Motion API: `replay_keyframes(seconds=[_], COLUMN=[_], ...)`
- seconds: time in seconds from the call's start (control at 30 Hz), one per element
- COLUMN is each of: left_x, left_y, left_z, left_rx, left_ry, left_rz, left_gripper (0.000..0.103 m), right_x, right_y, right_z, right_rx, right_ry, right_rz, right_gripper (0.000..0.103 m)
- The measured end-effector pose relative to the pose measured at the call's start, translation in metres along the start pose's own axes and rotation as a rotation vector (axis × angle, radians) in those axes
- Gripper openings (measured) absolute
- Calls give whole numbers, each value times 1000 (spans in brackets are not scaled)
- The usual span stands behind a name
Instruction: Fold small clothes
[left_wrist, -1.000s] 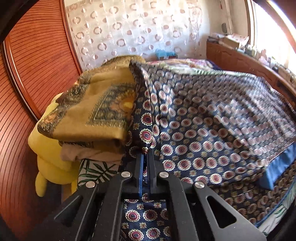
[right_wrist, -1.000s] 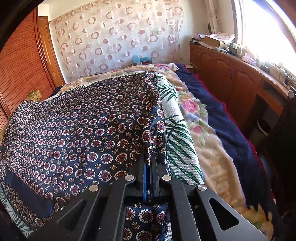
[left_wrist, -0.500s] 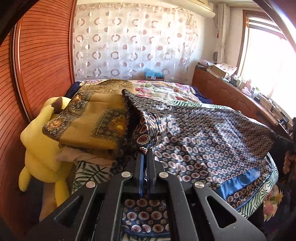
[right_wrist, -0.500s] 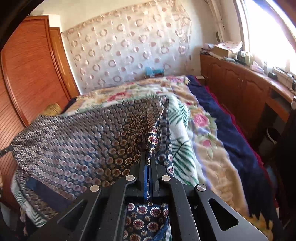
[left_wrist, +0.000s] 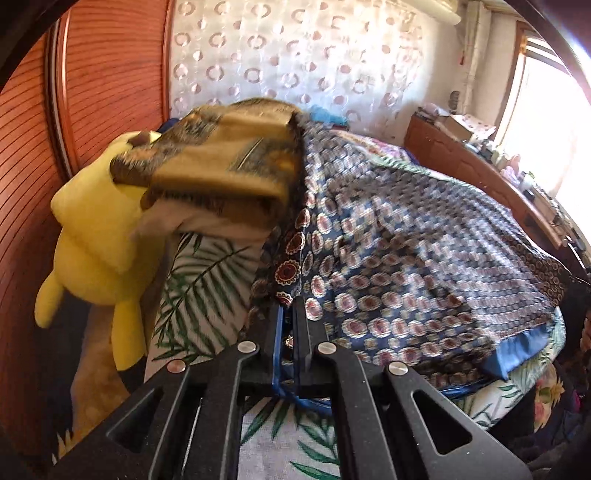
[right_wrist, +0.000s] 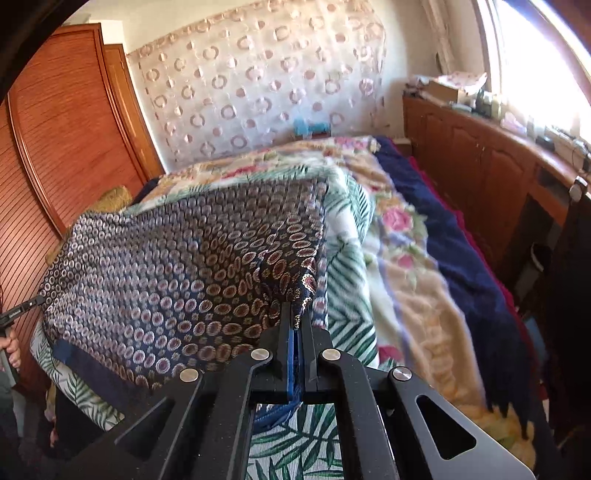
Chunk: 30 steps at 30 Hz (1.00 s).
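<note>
Black plastic jaws of the left tool (left_wrist: 287, 314) are pinched tight on one corner of the cloth (left_wrist: 406, 251), and the right tool (right_wrist: 295, 317) grips the other near corner in the same way. This cloth is navy with small round medallions and a plain blue hem (left_wrist: 517, 350). It hangs lifted and stretched between the two tools, above the near end of the bed (right_wrist: 413, 280), and its far part still lies on the leaf-print sheet (left_wrist: 199, 280).

I judge it thin, soft and light, a little slippery, so it will sag and slide; the corners are the good places to hold. Its long axis runs left to right, from tool to tool.

Farther on the left, a folded ochre cloth (left_wrist: 221, 173) rests by a yellow plush toy (left_wrist: 96, 236). Behind stand a wooden wardrobe (right_wrist: 74, 140) and a curtain (right_wrist: 258, 85).
</note>
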<state>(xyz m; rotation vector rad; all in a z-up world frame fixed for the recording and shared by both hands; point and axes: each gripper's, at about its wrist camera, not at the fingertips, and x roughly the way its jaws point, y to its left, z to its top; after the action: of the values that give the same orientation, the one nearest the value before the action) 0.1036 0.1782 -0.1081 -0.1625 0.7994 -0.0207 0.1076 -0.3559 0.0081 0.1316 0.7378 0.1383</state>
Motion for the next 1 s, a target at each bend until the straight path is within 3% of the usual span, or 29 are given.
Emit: replay_keyframes(seconds=[0.1, 0.17, 0.23, 0.27, 0.43, 0.5, 0.57, 0.67, 1.0], left_x=[3, 2, -2, -3, 4, 10, 15, 18, 18], left_y=[2, 4, 4, 4, 8, 8, 8, 8, 1], left_z=[-2, -2, -2, -2, -2, -4, -5, -8, -10], left_rx=[-8, -1, 6, 5, -9, -10, -22, -28, 7], left_ry=[0, -8, -26, -34, -18, 0, 14, 18, 17], left_rz=[-9, -8, 11, 12, 6, 8, 9, 22, 62], left_gripper=[4, 17, 43, 46, 47, 47, 47, 47, 47], right_x=[10, 12, 13, 10, 1, -3, -6, -11, 3], right_y=[5, 4, 5, 6, 9, 11, 18, 28, 97], right_z=[-1, 0, 3, 2, 4, 2, 1, 0, -15], right_rx=[-2, -4, -9, -11, -27, -39, -50, -63, -166], right_ry=[22, 23, 20, 15, -8, -24, -51, -72, -70], right_rz=[22, 16, 0, -1, -43, -64, -81, -76, 54], right_gripper=[1, 1, 1, 1, 9, 24, 53, 58, 59])
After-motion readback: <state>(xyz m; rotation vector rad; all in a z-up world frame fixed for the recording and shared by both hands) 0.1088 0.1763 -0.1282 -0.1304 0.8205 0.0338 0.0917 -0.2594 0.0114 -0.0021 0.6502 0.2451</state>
